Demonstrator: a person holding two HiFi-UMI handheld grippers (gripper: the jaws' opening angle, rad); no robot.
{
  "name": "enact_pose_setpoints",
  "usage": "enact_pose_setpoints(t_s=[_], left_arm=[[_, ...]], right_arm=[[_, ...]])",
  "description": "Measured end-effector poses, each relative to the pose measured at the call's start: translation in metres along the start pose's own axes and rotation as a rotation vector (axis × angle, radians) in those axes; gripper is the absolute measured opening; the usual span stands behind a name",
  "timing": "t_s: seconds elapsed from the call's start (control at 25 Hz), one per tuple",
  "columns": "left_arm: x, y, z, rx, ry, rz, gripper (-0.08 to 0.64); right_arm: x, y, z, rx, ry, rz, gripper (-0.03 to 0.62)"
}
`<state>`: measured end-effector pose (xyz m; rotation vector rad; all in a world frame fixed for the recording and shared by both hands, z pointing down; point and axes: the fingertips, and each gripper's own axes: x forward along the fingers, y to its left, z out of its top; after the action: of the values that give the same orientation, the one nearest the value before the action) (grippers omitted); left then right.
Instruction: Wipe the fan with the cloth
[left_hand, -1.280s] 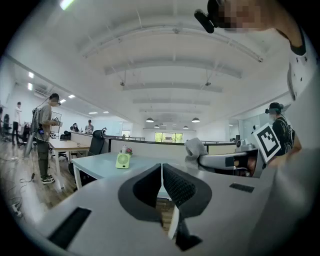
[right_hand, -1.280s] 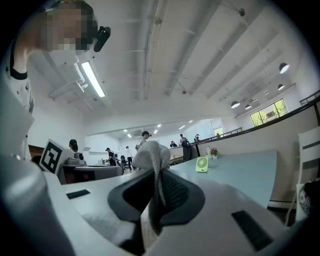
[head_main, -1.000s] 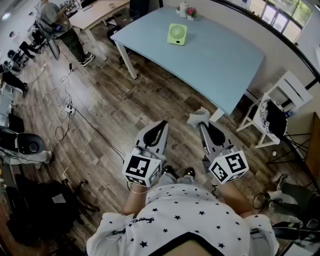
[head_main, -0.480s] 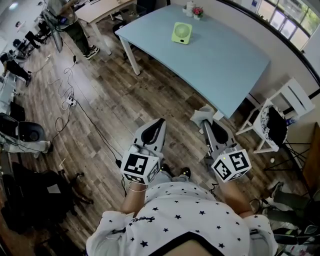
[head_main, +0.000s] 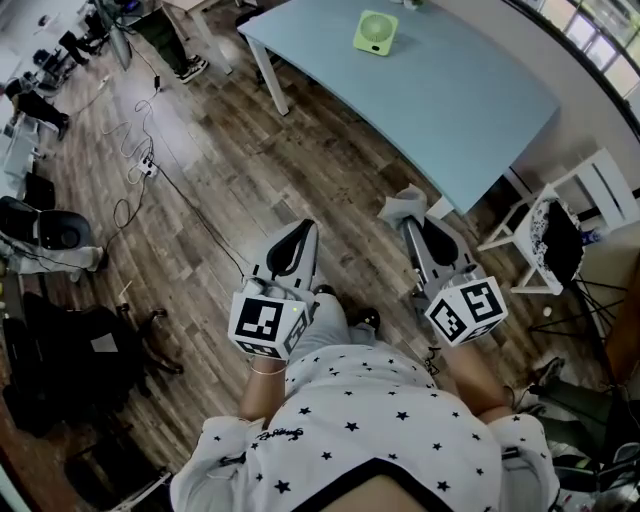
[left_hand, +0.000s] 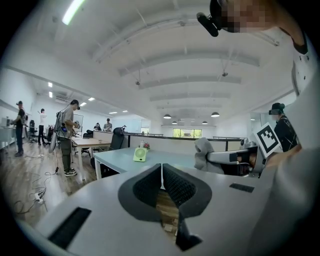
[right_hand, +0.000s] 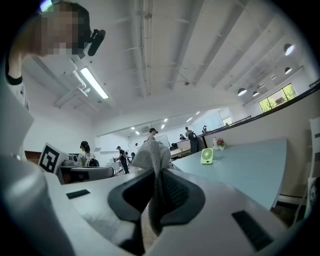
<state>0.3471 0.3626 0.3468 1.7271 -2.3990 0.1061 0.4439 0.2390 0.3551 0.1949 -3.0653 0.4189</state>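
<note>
A small green fan (head_main: 374, 31) stands upright on the far part of a pale blue table (head_main: 450, 100); it also shows as the fan (left_hand: 140, 154) in the left gripper view and the fan (right_hand: 206, 156) in the right gripper view. My right gripper (head_main: 408, 222) is shut on a grey cloth (head_main: 403, 207), which sticks up between its jaws as the cloth (right_hand: 152, 159). My left gripper (head_main: 291, 240) is shut with nothing in it. Both grippers hang over the wooden floor, well short of the table.
White table legs (head_main: 273, 88) stand at the table's near left corner. A white chair (head_main: 560, 235) with dark fabric sits at the right. Cables and a power strip (head_main: 148, 168) lie on the floor at left. A black office chair (head_main: 90, 365) stands lower left. People stand at far desks.
The table and fan have shifted up and right in the head view as the person steps nearer. Both grippers keep their pose, the right one still holding the cloth.
</note>
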Motion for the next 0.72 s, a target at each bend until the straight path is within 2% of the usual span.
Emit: enact_pose_setpoints(t_s=[0.24,0.44,0.72], left_arm=[[0.013,0.021,-0.002,-0.002,0.007,0.007,0.034],[0.045,0.045,-0.002,-0.009,0.029,-0.038,0.034],[0.092,0.102,0.003,-0.005,0.051,-0.106,0.033]], right_arm=[[0.018,-0.007,-0.006,0.013,0.009,-0.015,0.034],[0.047,-0.019,-0.006,0.023,0.015,-0.058,0.034],[0.109,-0.031,-0.001,0.032,0.013,-0.127,0.034]])
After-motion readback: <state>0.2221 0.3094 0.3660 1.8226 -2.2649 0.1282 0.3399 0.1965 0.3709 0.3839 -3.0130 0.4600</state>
